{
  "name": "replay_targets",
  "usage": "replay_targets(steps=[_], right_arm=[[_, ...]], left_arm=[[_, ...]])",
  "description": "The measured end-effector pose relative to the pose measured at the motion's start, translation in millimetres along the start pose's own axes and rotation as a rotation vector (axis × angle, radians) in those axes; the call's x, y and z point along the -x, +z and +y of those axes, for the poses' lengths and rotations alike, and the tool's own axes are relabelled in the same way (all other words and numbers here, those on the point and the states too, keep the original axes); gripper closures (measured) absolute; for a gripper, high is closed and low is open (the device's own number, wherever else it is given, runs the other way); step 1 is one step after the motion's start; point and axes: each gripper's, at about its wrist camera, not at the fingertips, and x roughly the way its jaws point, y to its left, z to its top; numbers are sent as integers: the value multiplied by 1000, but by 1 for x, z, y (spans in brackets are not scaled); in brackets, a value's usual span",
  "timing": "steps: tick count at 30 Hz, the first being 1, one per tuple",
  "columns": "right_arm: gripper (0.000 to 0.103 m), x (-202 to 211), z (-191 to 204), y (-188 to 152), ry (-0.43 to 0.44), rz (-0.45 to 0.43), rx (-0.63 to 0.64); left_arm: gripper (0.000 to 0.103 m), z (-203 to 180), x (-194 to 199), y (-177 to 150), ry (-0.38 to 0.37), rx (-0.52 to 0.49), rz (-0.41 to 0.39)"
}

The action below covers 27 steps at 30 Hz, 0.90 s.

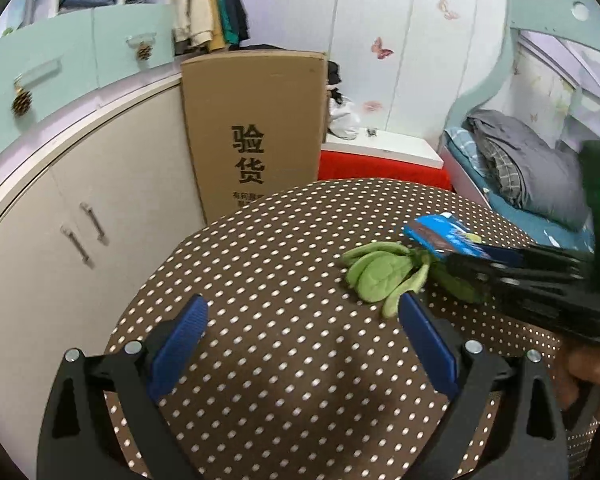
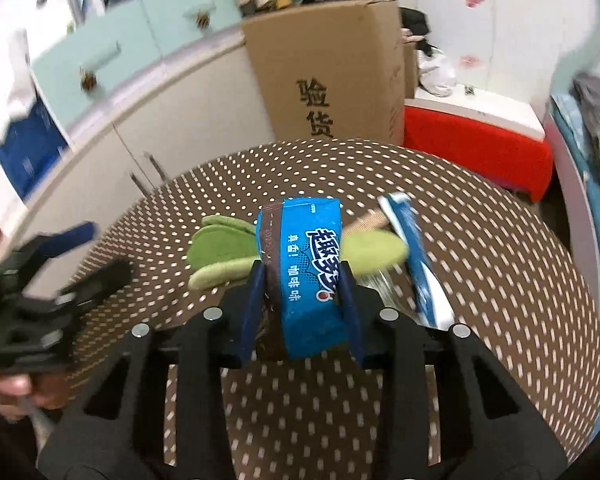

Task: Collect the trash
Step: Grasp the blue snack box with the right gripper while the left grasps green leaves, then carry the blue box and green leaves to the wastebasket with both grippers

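Observation:
A blue snack box [image 2: 306, 276] with white lettering sits between the blue pads of my right gripper [image 2: 303, 270], which is shut on it just above the brown polka-dot table [image 2: 480, 264]. In the left wrist view the same box [image 1: 440, 236] pokes out of the right gripper [image 1: 452, 260] at the right. Under and behind it lies a green leaf-shaped plush [image 1: 380, 276]. A second blue-and-white wrapper [image 2: 414, 256] and some clear film [image 2: 380, 280] lie to the right. My left gripper [image 1: 303, 304] stands open over bare tablecloth, left of the plush, with nothing between its fingers.
A tall cardboard box [image 1: 256, 128] stands behind the table beside a cream cabinet [image 1: 100, 200] with mint drawers. A red stool with a white top [image 1: 380, 164] is at the back. A bed with bedding [image 1: 520, 168] runs along the right.

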Motion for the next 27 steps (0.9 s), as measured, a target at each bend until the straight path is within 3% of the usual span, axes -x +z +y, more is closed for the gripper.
replay_targets(steps=[4, 11, 14, 15, 16, 17, 19, 27], right_arm=[[67, 34, -17, -19, -5, -36, -82], [67, 65, -41, -39, -22, -66, -184], [67, 72, -45, -44, -35, -73, -195], [67, 74, -45, -45, -39, -78, -196], [67, 78, -46, -47, -40, -83, -198], [67, 82, -46, -48, -38, -90, -202], [67, 88, -47, -50, -37, -102, -208], [67, 114, -46, -61, -34, -141, -213]], left_arm=[[9, -22, -22, 6, -13, -91, 18], [9, -77, -70, 20, -26, -373, 31], [10, -88, -90, 25, -63, -429, 91], [18, -87, -90, 27, -76, -425, 84], [46, -86, -91, 30, -116, -413, 98], [55, -83, -92, 31, -168, -387, 134], [89, -77, -89, 31, -199, -336, 157], [94, -56, -44, 14, -248, -214, 119]])
